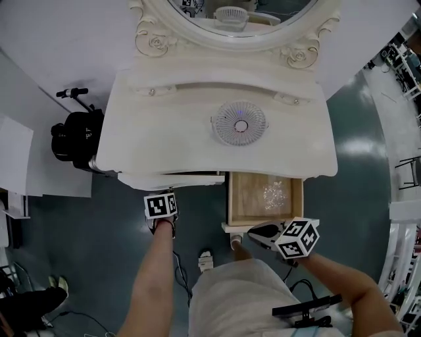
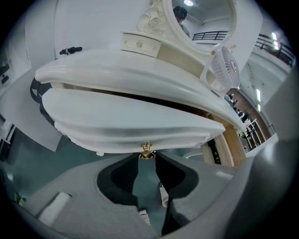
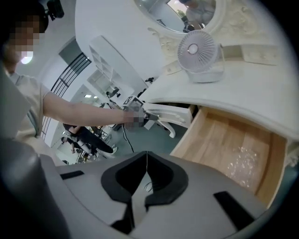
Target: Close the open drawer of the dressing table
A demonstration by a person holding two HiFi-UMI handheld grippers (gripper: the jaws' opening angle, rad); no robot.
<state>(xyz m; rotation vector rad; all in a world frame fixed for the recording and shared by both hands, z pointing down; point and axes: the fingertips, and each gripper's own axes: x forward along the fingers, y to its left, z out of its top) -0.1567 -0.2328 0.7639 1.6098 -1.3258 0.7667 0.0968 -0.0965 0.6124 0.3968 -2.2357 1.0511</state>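
Observation:
The white dressing table has two front drawers. The right drawer stands pulled out, its wooden inside bare but for a crinkled clear wrapper. My right gripper hovers at this drawer's front edge, and in the right gripper view it is shut with nothing between its pads. The left drawer is nearly in. My left gripper grips that drawer's small brass knob at its fingertips, and its marker cube sits just before the drawer front.
A round white fan stands on the tabletop below the oval mirror. A black bag rests on the floor at the table's left. Cables and my shoe lie on the dark green floor below the drawers.

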